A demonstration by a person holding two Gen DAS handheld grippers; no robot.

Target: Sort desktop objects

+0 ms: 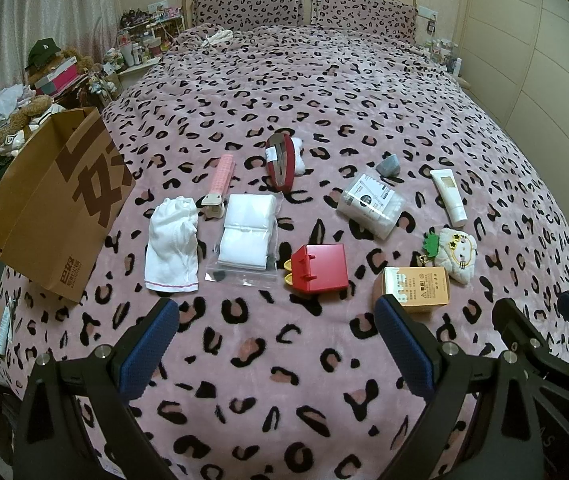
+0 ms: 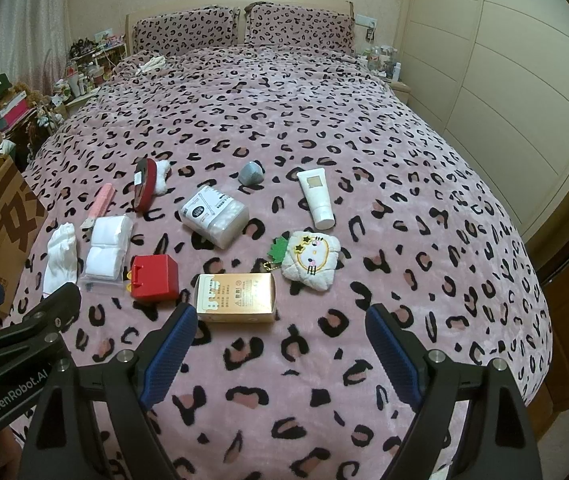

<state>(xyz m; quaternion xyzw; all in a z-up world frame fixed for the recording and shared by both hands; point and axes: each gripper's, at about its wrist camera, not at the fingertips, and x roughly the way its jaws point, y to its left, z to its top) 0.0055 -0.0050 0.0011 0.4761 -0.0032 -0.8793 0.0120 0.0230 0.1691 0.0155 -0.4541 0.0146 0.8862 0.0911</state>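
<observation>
Left wrist view suggests sorting is unstarted: left gripper [image 1: 276, 344] and right gripper [image 2: 280, 344] gape wide, empty, while every item, including the red box [image 1: 320, 268], lies right of the paper bag [image 1: 56, 208].

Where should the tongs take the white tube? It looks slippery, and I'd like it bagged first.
Probably across the tube at mid-body, coming down from above with the right tongs, which are open and nearer. It lies flat on the blanket, cap end toward the camera, long sides bare, with nothing touching it. The flat crimped far end would give less to hold.
</observation>
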